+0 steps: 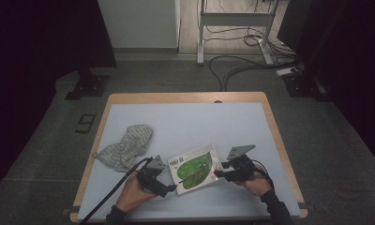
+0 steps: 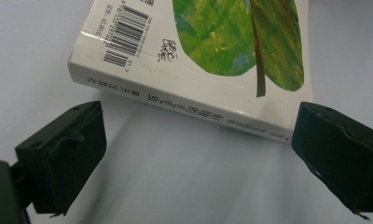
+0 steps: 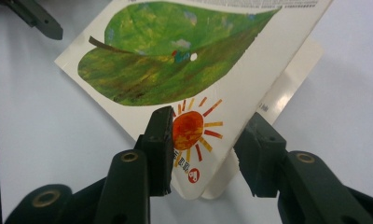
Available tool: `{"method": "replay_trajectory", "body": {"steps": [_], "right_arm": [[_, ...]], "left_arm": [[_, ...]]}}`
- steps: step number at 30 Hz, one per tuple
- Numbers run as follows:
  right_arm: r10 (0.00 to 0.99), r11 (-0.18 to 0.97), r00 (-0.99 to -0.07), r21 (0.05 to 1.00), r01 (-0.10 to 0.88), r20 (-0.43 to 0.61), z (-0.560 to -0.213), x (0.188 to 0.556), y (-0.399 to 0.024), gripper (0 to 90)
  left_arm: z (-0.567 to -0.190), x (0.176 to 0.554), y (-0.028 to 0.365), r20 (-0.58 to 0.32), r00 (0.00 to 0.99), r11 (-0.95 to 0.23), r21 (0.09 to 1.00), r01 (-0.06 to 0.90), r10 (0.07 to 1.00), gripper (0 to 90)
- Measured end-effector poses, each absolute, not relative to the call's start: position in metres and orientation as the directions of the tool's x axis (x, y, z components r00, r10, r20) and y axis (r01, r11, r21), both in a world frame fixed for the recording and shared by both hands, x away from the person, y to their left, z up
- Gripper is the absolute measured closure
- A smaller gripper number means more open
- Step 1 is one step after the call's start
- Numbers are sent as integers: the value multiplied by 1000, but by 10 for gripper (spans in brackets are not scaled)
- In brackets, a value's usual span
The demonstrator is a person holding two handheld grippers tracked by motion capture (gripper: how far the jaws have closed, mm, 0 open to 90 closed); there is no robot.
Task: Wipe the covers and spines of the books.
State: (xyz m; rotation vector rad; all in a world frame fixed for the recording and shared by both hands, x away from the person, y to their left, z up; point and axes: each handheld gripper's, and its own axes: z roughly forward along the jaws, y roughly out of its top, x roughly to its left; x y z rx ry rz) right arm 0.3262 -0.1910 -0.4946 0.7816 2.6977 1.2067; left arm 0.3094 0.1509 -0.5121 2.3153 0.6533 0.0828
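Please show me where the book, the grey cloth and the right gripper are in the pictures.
book [image 1: 195,168], high view, on the green leaf of its cover.
grey cloth [image 1: 127,146], high view, on its middle.
right gripper [image 3: 204,151], right gripper view, between its fingertips.

Book [image 1: 195,168] is lying on the table [image 1: 232,122] near the front edge, between left gripper [image 1: 166,188] and right gripper [image 1: 217,171]. Cloth [image 1: 125,146] is sitting to the book's left, slightly farther back, just beside the left gripper. Right gripper's jaws are straddling the book's right corner; left gripper's are sitting just off its spine.
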Motion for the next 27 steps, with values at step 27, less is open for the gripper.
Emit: {"method": "replay_trajectory", "body": {"steps": [27], "right_arm": [[479, 533, -860, 722, 441, 172, -505, 320, -204, 574]], "left_arm": [[-506, 319, 131, -168, 885, -608, 669, 426, 435, 180]]}}
